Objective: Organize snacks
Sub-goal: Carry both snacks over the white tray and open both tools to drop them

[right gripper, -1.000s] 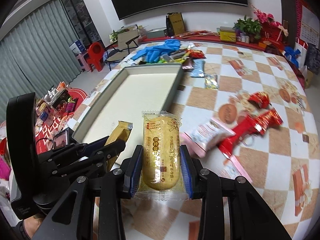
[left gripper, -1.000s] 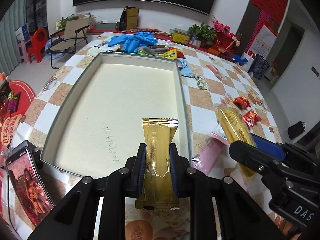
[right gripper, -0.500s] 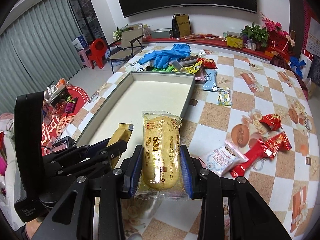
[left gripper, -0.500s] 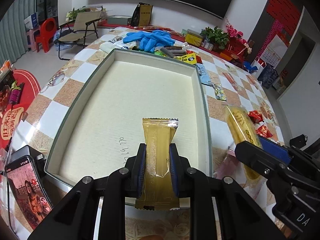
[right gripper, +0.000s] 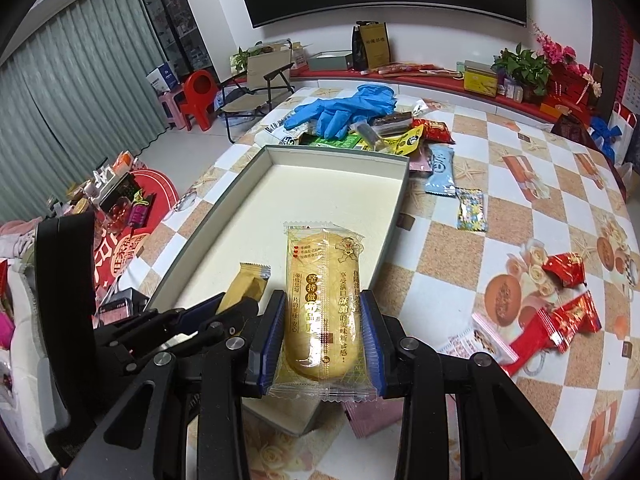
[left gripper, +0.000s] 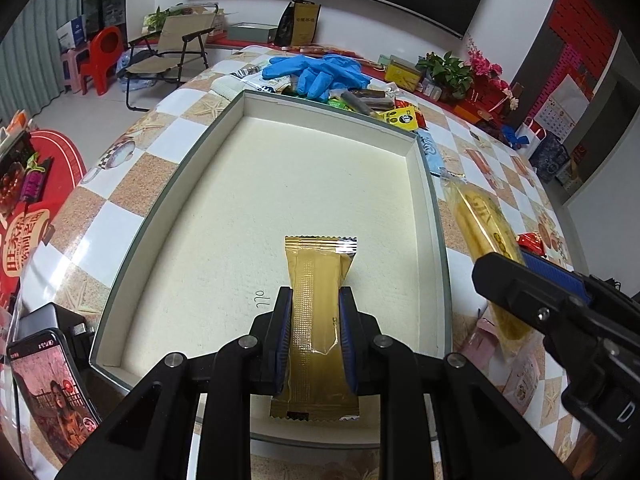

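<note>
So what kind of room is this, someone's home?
Probably a lived-in home room: a folding chair and red plastic stool on the tiled floor, a potted plant, and a patterned tablecloth.

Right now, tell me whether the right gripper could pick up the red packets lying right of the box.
Probably not yet. The right gripper is shut on the yellow cake packet, so its jaws are full. The red packets lie uncovered on the table, with nothing blocking the way once the cake is set down.

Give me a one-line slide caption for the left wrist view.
Left gripper holds a slim gold foil snack packet above the shallow cream-lined grey box, right gripper alongside.
</note>
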Available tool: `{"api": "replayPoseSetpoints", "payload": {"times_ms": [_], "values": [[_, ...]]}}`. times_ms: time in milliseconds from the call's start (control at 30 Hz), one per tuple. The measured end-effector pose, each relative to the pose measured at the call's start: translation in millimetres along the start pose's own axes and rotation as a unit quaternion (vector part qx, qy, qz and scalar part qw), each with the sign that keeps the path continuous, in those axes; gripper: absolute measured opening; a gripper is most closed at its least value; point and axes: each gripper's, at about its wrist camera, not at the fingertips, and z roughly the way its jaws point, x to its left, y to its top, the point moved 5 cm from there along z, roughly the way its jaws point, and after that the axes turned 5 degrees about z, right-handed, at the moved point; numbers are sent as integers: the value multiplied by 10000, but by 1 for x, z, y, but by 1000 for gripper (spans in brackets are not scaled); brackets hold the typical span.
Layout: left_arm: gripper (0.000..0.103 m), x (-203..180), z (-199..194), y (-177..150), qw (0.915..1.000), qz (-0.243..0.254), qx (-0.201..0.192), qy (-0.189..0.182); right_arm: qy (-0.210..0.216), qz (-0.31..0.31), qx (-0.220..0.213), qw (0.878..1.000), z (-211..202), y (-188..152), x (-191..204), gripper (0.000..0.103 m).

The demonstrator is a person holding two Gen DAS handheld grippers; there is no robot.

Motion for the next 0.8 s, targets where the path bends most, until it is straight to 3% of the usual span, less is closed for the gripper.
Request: {"api": "replayPoseSetpoints", "payload": {"times_ms": [600, 800], "values": [[24, 13, 23, 12, 9996, -185, 153, 129, -76, -140, 99, 9998, 24, 19, 5, 38], [24, 15, 28, 17, 9993, -134, 125, 336, -100, -148, 118, 9998, 30, 26, 4, 38]]}}
